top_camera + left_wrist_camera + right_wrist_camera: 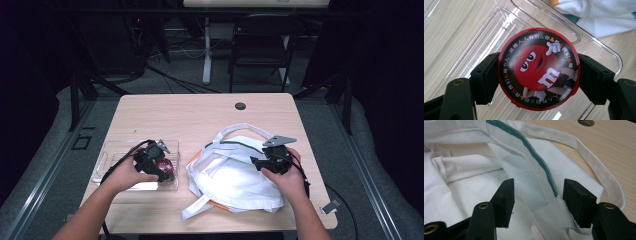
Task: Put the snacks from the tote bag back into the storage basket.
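1. The left gripper (537, 75) pinches a round red tin with a printed lid (538, 68), one jaw on each opposite side of the rim. In the high view the left gripper (159, 167) holds it over a clear plastic tray (107, 162) on the left of the light wooden table (200, 112).
2. The right gripper (537, 202) stands spread over a white cloth tote bag with a green-stitched edge (534, 165), the hem band lying between its jaws and not yet pinched. In the high view the right gripper (260, 162) sits at the bag's (230, 175) right side, mid-table.
3. Handling, as I judge it: the tin looks light, stiff and smooth-walled, so it could slip or twist; a squeeze across its widest part, as now, suits it. The bag is soft and limp and will sag, so the doubled hem or a strap is the best hold.
4. Writing: the lid shows a red M&M's candy figure with a white "m", ringed by small Chinese characters and coloured "&" signs; I cannot read them surely. The bag shows no lettering here.
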### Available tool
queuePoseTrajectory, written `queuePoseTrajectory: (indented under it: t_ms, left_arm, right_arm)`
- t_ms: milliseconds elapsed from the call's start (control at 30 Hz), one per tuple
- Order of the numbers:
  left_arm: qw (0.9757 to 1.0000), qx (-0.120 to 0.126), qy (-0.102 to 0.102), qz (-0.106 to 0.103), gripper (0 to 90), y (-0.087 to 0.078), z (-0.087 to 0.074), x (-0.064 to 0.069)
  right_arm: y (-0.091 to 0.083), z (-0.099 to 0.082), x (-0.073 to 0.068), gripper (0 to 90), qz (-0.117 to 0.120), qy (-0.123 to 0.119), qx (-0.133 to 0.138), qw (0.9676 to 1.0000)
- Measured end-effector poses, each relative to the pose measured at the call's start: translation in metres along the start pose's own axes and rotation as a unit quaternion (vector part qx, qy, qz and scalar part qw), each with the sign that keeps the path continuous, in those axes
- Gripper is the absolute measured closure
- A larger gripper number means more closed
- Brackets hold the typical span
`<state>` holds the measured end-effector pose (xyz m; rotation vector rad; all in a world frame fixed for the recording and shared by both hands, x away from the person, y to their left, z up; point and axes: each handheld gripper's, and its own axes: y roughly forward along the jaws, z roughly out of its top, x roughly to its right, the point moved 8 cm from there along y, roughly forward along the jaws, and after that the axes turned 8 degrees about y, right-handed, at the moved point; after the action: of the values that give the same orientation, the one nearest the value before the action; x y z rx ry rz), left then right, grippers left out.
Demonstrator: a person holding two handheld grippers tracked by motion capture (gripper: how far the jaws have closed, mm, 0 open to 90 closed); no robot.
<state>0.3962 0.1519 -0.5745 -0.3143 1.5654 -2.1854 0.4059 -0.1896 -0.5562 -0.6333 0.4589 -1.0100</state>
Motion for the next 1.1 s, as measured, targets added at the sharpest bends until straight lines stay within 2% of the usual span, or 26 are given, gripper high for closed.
queuePoseTrajectory:
  t_ms: [200,500,967,1100]
  left_arm:
    - [0.9999,0.005,-0.013,-0.006,24.9,0.0,0.0,0.0]
    - [0.9997,0.016,-0.019,-0.008,24.1,-0.005,0.001,-0.002]
    - [0.9994,0.029,-0.017,-0.009,24.2,-0.02,0.004,0.0]
    - [0.9993,0.035,-0.011,0.0,24.2,-0.026,0.007,0.001]
  right_arm:
    - [0.0,0.0,0.0,43.1,-0.002,0.002,0.003,1.0]
    - [0.0,0.0,0.0,43.0,-0.002,0.0,0.002,1.0]
    - [0.0,0.0,0.0,43.0,-0.002,0.0,0.0,1.0]
    - [0.0,0.0,0.0,43.0,-0.001,0.001,0.002,1.0]
